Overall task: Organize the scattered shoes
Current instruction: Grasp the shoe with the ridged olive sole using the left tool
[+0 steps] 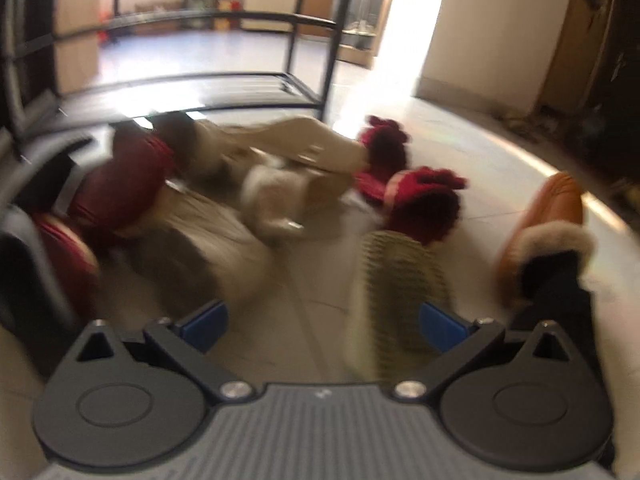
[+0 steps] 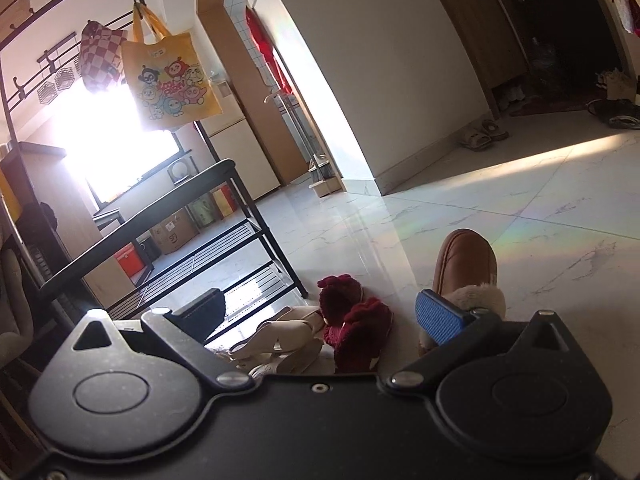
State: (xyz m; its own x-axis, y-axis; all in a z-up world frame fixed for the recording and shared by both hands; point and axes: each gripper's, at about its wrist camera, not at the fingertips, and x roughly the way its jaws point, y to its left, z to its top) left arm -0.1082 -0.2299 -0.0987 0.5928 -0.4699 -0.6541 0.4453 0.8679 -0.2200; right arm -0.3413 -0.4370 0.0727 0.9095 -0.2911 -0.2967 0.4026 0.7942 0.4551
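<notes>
Left gripper point(image 1: 322, 322) spread wide, empty, over shoe pile on floor point(image 1: 452, 136) before rack point(image 1: 224, 92). Right gripper point(image 2: 320, 314) likewise agape, empty. Tan fur-lined slipper point(image 2: 466, 264): likely light, soft; pinch at heel collar.

Nothing legible — the yellow tote bag point(image 2: 170, 80) print is too small.

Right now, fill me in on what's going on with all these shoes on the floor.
A person holding two grippers is sorting shoes strewn on the white tiled floor beside a black metal shoe rack. Both the left gripper and the right gripper are open and hold nothing. The fluffy dark-red slippers, the beige sandals and the tan fur-lined boot lie on the floor. The left view is blurred, and the rack shelves in view hold no shoes.
</notes>
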